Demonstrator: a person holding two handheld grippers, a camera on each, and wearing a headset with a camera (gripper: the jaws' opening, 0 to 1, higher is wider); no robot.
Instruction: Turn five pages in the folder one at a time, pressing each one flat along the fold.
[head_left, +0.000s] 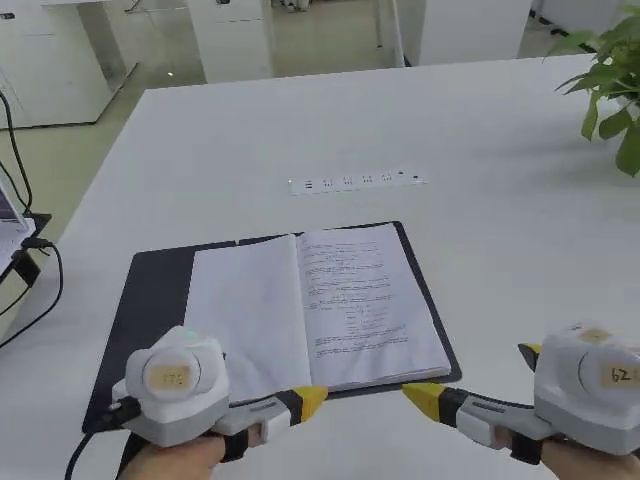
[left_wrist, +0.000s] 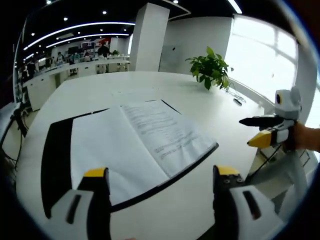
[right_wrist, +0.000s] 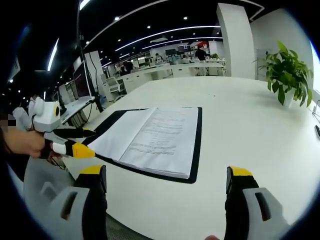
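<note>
overhead, power strip (head_left: 357, 181) beyond folder (head_left: 150, 300).

A black folder (head_left: 150, 310) is lying open and flat at the near edge of the white tabletop (head_left: 480, 140). Its left page (head_left: 250, 315) is facing up blank and white. Its right page (head_left: 365, 300) is showing printed text and resting on a stack of sheets.

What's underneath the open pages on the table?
The black folder lies under the pages. Its cover shows broadly at the left and as a thin rim elsewhere, resting on the white table. Any sheets beneath the top pages are covered.
</note>
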